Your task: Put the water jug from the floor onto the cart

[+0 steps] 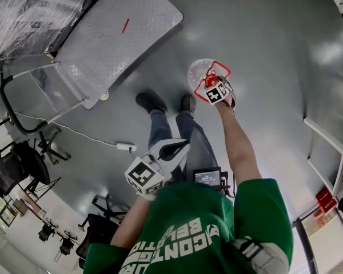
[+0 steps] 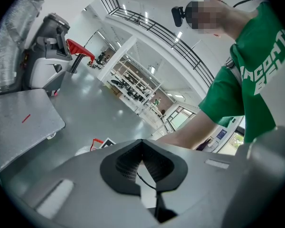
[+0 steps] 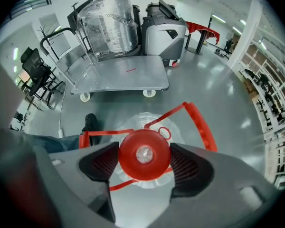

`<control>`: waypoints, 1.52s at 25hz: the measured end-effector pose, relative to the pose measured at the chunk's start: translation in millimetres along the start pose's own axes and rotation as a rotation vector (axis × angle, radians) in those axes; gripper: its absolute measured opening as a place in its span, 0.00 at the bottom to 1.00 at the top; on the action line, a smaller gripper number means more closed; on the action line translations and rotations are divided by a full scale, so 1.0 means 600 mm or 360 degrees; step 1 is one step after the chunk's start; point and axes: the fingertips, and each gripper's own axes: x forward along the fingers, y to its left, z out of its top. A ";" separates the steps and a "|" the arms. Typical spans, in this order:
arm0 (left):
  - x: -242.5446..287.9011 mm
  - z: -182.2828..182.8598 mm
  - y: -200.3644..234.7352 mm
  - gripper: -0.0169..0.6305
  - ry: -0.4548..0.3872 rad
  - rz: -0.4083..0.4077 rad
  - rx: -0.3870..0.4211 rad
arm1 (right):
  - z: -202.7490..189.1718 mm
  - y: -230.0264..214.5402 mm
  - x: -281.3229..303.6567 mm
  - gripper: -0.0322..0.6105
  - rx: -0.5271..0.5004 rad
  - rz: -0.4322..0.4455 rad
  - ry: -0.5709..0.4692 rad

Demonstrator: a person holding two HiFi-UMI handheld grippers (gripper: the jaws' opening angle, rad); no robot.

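The clear water jug [image 1: 199, 72] stands upright on the grey floor just ahead of the person's shoes, with a red cap [image 3: 144, 154] and a red carrying frame [image 3: 199, 122]. My right gripper [image 3: 144, 164] points steeply down over it. Its jaws stand wide with the cap between the pads, which sit close at either side without clearly squeezing. In the head view the right gripper [image 1: 212, 86] covers the jug's top. My left gripper [image 1: 180, 147] hangs by the person's waist, shut and empty, its tips [image 2: 142, 146] meeting. The flat grey cart [image 1: 120, 33] stands beyond the jug; its deck [image 3: 118, 72] is bare.
A plastic-wrapped load [image 3: 107, 25] stands behind the cart's handle end, beside a grey machine [image 3: 164, 32]. Office chairs [image 1: 17, 164] and a cable with a power strip [image 1: 126, 147] lie at the left. Shelving [image 1: 326, 147] lines the right side.
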 end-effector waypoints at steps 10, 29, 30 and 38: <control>0.004 -0.008 0.003 0.04 0.0008 0.0021 -0.0008 | -0.004 -0.004 0.019 0.52 0.0027 -0.0022 0.0014; 0.017 0.052 -0.027 0.04 -0.0013 -0.0031 0.0145 | 0.003 -0.020 -0.078 0.52 0.0092 -0.0026 -0.0060; 0.012 0.058 -0.033 0.04 -0.0016 -0.0032 0.0159 | 0.003 -0.015 -0.096 0.52 0.0103 -0.0026 -0.0075; -0.027 0.162 -0.048 0.04 -0.0208 -0.0014 0.0280 | 0.077 -0.034 -0.252 0.52 0.0092 -0.0048 -0.0250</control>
